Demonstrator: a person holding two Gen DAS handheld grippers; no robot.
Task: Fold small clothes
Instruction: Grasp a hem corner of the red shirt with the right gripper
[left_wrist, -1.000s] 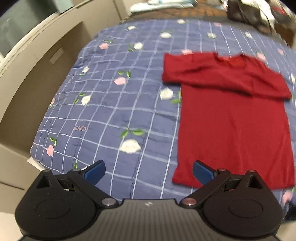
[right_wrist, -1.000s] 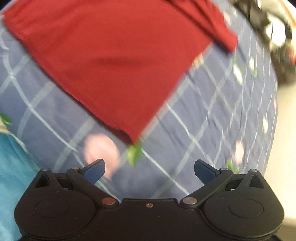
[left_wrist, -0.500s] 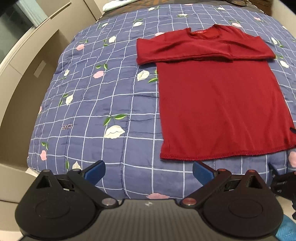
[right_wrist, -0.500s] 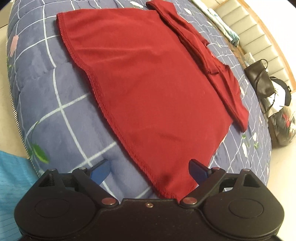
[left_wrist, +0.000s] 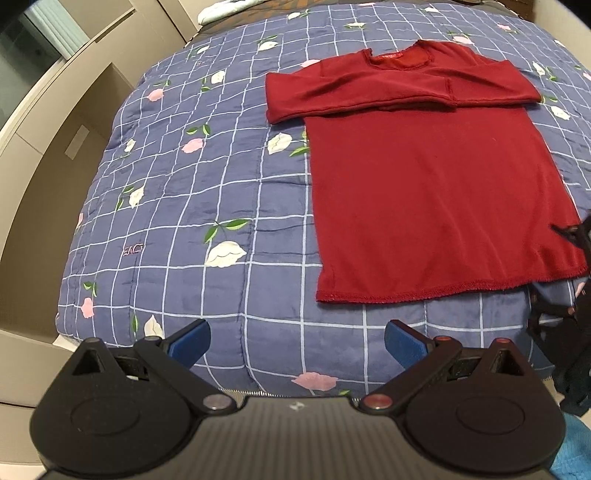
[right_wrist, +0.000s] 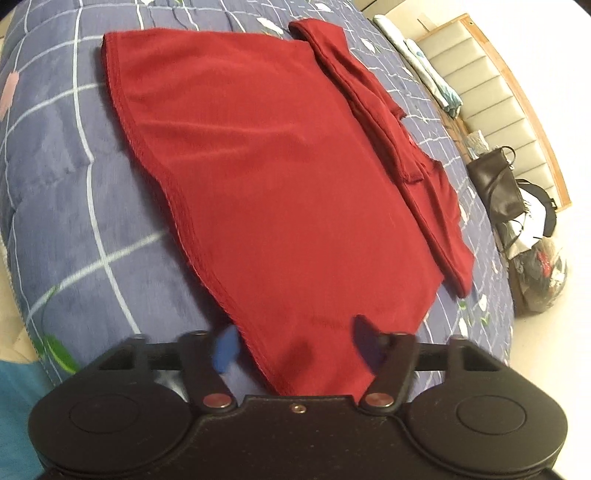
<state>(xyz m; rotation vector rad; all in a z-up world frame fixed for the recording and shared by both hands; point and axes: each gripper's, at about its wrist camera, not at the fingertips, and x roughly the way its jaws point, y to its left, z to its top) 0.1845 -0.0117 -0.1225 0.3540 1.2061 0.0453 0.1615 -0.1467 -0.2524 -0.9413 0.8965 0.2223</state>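
Observation:
A dark red long-sleeved shirt (left_wrist: 424, 192) lies flat on the blue floral quilt (left_wrist: 184, 184), its sleeves (left_wrist: 369, 92) folded across the chest. My left gripper (left_wrist: 297, 339) is open over the bed's near edge, just short of the hem's left corner, holding nothing. In the right wrist view the shirt (right_wrist: 277, 166) fills the middle. My right gripper (right_wrist: 295, 339) has its blurred blue fingers partly drawn in on either side of the hem's right corner, a gap still between them. The right gripper's black body (left_wrist: 576, 236) shows at the right edge of the left wrist view.
Beige cabinets (left_wrist: 55, 129) stand left of the bed. A padded headboard (right_wrist: 498, 92) is at the far end, with a black handbag (right_wrist: 498, 181) and a bag pile (right_wrist: 543, 280) beside the bed. Folded cloth (right_wrist: 424, 62) lies near the head. Something blue (right_wrist: 14, 406) sits low by the bed's edge.
Both grippers swung to face the shirt's hem. The right one advanced onto the hem's right corner and its fingers narrowed around it. The left stayed open.

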